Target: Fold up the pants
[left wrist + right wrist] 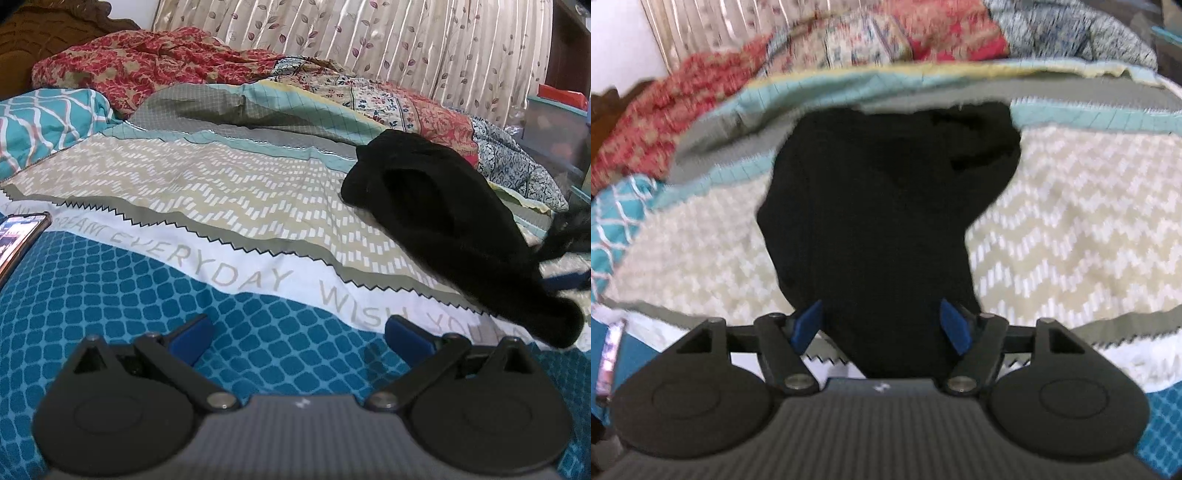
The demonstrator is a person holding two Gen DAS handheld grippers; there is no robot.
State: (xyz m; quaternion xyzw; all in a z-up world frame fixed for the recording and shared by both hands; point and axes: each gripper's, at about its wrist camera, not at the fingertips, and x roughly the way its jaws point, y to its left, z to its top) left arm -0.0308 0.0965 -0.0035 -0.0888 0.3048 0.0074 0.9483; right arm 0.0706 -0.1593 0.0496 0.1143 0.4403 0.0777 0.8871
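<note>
Black pants point(443, 229) lie bunched in a long heap on the patterned bedspread point(221, 192), at the right of the left wrist view. My left gripper point(301, 339) hovers over the blue-checked part of the bed, left of the pants and apart from them; it is open with nothing between its blue pads point(192, 338). In the blurred right wrist view the pants point(886, 221) fill the middle. My right gripper point(882, 325) straddles their near end. Its blue pads point(809, 325) stand apart on either side of the cloth and do not pinch it.
A phone point(22, 236) lies at the left edge of the bed, also seen as phone point(609, 354). A crumpled red floral quilt point(147, 62) and a teal pillow point(44, 122) sit at the back. A curtain point(369, 37) hangs behind; a plastic box point(554, 125) stands at the right.
</note>
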